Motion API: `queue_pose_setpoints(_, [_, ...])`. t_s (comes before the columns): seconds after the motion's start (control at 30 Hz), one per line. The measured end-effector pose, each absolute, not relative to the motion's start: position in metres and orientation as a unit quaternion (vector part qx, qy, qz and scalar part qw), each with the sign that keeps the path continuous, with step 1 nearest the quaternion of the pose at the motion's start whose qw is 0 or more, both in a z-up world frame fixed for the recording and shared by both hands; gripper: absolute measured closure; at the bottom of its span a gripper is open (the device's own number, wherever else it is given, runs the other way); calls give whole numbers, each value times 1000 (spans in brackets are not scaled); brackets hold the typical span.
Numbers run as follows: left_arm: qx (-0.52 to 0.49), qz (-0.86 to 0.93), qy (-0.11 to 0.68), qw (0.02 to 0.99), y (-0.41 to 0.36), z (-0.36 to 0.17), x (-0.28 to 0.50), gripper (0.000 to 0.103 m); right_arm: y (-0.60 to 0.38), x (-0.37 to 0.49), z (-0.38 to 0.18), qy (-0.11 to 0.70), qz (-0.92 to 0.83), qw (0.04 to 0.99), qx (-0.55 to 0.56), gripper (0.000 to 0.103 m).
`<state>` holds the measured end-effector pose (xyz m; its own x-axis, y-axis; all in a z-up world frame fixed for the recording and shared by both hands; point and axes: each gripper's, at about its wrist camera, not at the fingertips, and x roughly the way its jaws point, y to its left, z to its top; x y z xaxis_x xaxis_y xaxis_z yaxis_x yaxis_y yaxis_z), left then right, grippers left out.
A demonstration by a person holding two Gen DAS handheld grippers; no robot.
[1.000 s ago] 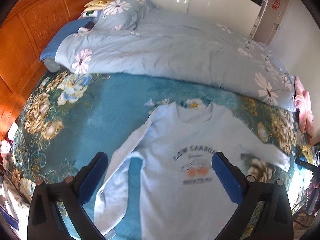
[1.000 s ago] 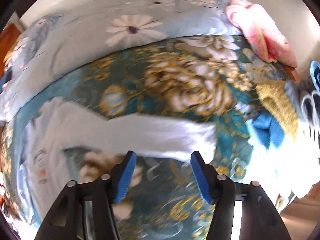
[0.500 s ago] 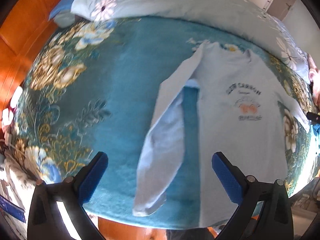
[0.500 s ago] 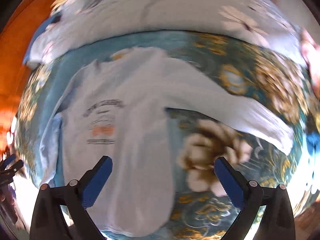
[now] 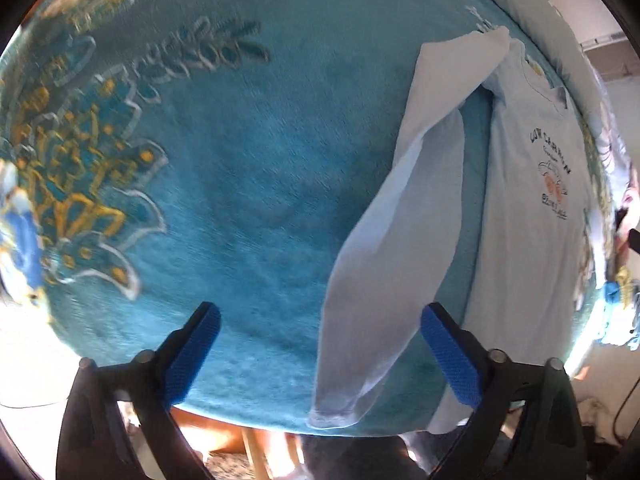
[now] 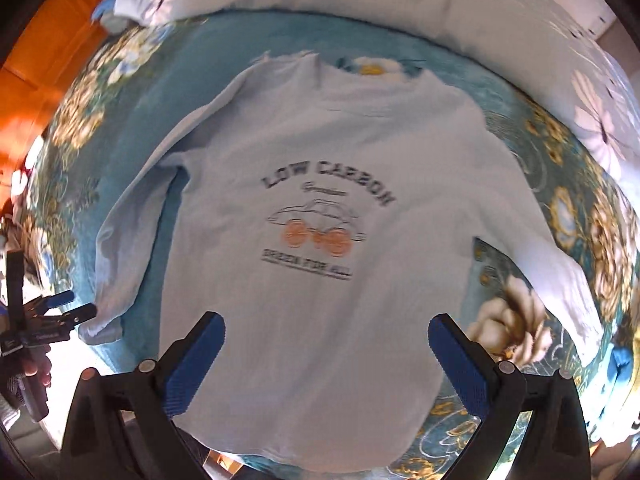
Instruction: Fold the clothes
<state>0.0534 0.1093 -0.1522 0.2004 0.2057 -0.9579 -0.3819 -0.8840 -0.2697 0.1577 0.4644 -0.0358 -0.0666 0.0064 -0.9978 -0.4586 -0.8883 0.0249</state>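
A light blue long-sleeved shirt (image 6: 320, 152) with a "LOW CARBON" car print lies flat, face up, on a teal floral bedspread (image 6: 192, 60). Its hem reaches the bed's near edge. In the left wrist view the shirt (image 5: 532, 208) is at the right and its left sleeve (image 5: 384, 264) runs down to the bed edge. My left gripper (image 5: 320, 356) is open and empty, above the bedspread (image 5: 240, 184) just left of the sleeve cuff. It also shows in the right wrist view (image 6: 60, 312). My right gripper (image 6: 326, 360) is open and empty over the shirt's lower part.
A pale blue flowered duvet (image 6: 400, 4) lies along the far side of the bed. An orange wooden headboard (image 6: 36, 60) stands at the left. A heap of other clothes (image 5: 616, 300) lies at the bed's right end. The floor shows below the bed edge.
Both grippers have swung and dropped toward the near bed edge. The left now looks at the left sleeve; the right has turned from the right sleeve to the shirt's front and opened wider.
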Motion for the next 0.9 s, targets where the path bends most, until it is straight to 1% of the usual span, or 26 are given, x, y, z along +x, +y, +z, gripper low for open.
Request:
queue_pose_setpoints(0.03, [-746, 621, 50, 236, 109, -156, 53, 30, 459, 154, -37, 166, 709, 160, -666, 0])
queue_pose_setpoints(0.07, [-756, 609, 34, 238, 107, -160, 52, 38, 454, 149, -37, 160, 709, 156, -669, 0])
queue_pose_setpoints(0.1, [-765, 598, 17, 239, 105, -164, 52, 54, 450, 144, -38, 154, 708, 153, -672, 0])
queue_pose_setpoints(0.13, [-774, 586, 1, 240, 103, -167, 51, 67, 447, 140, -38, 153, 708, 152, -672, 0])
queue_pose_setpoints(0.17, [-778, 580, -15, 242, 102, -168, 51, 73, 444, 137, -38, 151, 708, 151, -673, 0])
queue_pose_setpoints(0.2, [-778, 578, -23, 247, 102, -167, 50, 87, 443, 133, -37, 150, 709, 151, -672, 0])
queue_pose_setpoints(0.23, [-777, 576, -30, 252, 101, -166, 50, 95, 443, 130, -37, 149, 709, 151, -672, 0])
queue_pose_setpoints(0.4, [-740, 619, 3, 264, 102, -136, 25, 97, 443, 121, -37, 147, 707, 155, -674, 0])
queue_pose_setpoints(0.67, [-661, 717, 84, 202, 83, -98, -88, 97, 447, 124, -39, 159, 697, 171, -678, 0])
queue_pose_setpoints(0.77, [-653, 728, 100, 182, 82, -97, -130, 97, 449, 127, -41, 169, 693, 177, -678, 0])
queue_pose_setpoints(0.9, [-652, 722, 149, 177, 93, -110, -152, 97, 450, 131, -44, 174, 688, 182, -681, 0])
